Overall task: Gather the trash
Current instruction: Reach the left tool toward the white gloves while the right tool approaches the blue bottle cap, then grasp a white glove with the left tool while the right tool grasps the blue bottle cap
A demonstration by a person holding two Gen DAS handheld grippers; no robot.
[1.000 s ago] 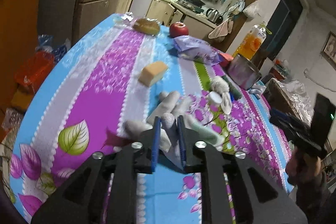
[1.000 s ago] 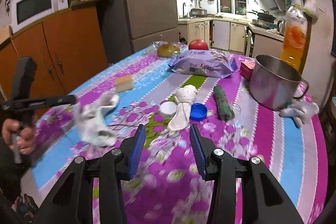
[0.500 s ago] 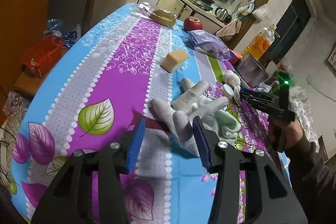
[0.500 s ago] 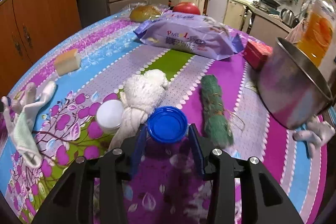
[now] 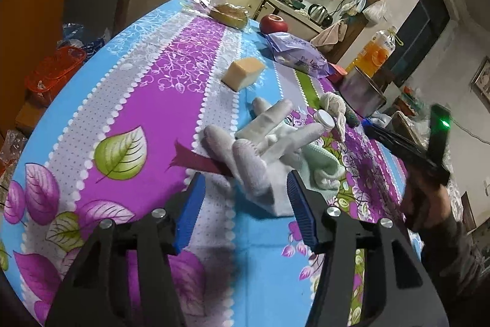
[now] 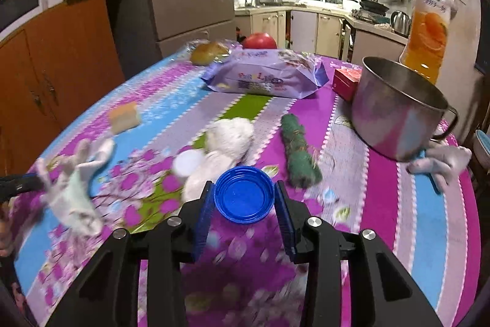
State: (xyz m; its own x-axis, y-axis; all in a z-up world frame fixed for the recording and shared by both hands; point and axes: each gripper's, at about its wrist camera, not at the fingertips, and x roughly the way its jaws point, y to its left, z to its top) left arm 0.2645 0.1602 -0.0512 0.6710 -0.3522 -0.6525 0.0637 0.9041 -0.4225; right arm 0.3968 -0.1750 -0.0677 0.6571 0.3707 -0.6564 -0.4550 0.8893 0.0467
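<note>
Gripping the round blue plastic bottle cap [image 6: 244, 194] w/ my right gripper [image 6: 244, 204]: both blue ribbed pads press its rim, open side of cap facing up toward the cam. It sits over the flowered purple-and-blue tablecloth [image 6: 382, 204]; can't tell if it's lifted or touching the cloth.

Just beyond the cap: knotted white rag [image 6: 225, 143], small white round lid [image 6: 188, 163] at its left, rolled dark-green cloth [image 6: 298, 155] at its right. Further right, shiny steel pot w/ handle [image 6: 395, 115], a pale glove [image 6: 444, 161] beside its base. Behind: purple snack bag [image 6: 266, 78], red box [image 6: 346, 83], orange juice bottle [image 6: 428, 29], red apple [image 6: 258, 41], wrapped bread roll [image 6: 209, 52]. Yellow sponge block [image 6: 124, 115] toward the left.

My left gripper [image 5: 245, 204] is spread wide, holding nothing. Between and just ahead of its pads lies the white knit work glove [image 5: 263, 152], fingers pointing away, flat on the cloth w/ a pale-green rag [image 5: 324, 170] touching its right side. Glove isn't touched by either pad. From the left cam my right hand [image 5: 428, 201] shows at the far right edge, holding the other gripper's handle.
</note>
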